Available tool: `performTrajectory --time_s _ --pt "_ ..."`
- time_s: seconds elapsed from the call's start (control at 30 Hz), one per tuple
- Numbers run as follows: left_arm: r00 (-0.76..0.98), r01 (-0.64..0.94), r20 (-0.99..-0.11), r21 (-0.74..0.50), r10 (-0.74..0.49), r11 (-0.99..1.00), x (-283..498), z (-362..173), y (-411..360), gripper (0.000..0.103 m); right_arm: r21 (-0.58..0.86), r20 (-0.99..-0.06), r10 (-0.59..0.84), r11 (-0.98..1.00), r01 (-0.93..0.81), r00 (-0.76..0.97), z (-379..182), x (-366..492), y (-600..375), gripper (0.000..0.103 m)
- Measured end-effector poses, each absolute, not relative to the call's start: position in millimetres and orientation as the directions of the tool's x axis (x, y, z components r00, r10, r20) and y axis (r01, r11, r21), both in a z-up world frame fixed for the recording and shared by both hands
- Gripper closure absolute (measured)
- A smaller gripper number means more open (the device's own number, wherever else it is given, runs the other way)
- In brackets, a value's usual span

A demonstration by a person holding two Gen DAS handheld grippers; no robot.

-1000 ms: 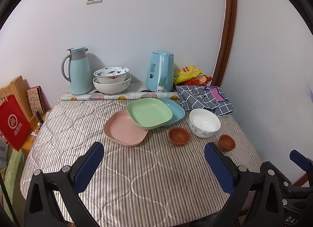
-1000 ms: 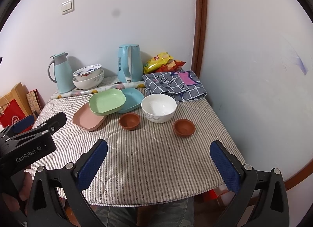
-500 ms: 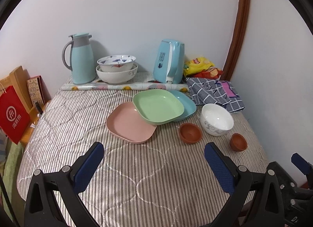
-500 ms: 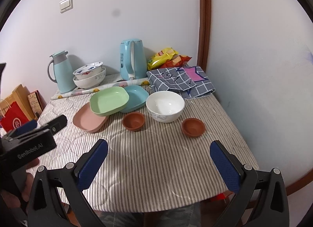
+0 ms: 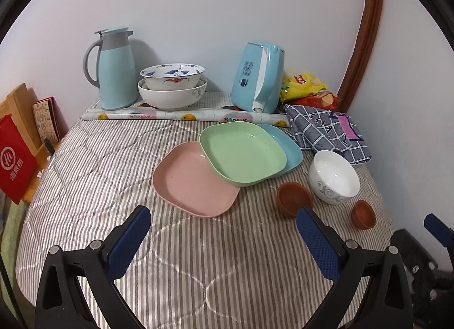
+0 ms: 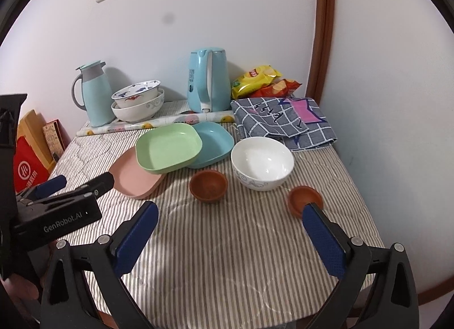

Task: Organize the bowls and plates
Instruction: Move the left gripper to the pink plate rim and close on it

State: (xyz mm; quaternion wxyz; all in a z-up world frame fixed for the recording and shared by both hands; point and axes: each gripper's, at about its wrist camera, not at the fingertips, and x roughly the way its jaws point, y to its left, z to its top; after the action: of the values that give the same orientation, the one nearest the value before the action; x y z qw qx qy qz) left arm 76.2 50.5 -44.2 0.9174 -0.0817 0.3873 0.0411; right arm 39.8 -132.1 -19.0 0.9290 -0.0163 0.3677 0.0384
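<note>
Sitting mid-desk (image 5: 85,187): three rounded-square matte plates, overlapped. Green plate (image 5: 242,156) on top, tilted, lapping the pink plate (image 5: 193,184) on its left and the blue plate (image 6: 212,143) on its right. All three empty.
White bowl (image 6: 262,161), glossy, grey scroll pattern on the outside, empty, just right of the plates. Two small brown bowls, clay-looking, both empty: one (image 6: 208,185) in front of the plates, the other (image 6: 305,198) further right near the desk edge.
At the back wall: patterned bowl (image 5: 173,75) nested in a larger white bowl (image 5: 173,95), between a blue jug (image 5: 115,69) and a blue kettle (image 5: 258,73).
Desk cover is striped quilted cloth.
Left gripper (image 5: 224,229) jaws spread wide, holding nothing, above the near desk. Right gripper (image 6: 229,224) same: jaws spread, empty.
</note>
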Motion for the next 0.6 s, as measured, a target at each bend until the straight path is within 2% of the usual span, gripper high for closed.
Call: performTrajectory --time_s 0.1,0.3,0.6 --pt "0.684 -0.137 -0.729 -0.089 0.030 0.987 89 -51 52 0.000 0.012 -0.691 0.068 0.996 -0.083 0.720 -20 54 -132 0.004" --pt "0.667 -0.138 -0.745 -0.102 0.016 0.985 118 -66 65 0.000 0.039 -0.713 0.081 0.996 -0.075 0.696 -28 92 -128 0.013" --pt "0.662 -0.142 -0.749 -0.116 0.007 0.983 159 -82 87 0.010 0.084 -0.754 0.121 0.993 -0.088 0.646 -47 146 -110 0.028"
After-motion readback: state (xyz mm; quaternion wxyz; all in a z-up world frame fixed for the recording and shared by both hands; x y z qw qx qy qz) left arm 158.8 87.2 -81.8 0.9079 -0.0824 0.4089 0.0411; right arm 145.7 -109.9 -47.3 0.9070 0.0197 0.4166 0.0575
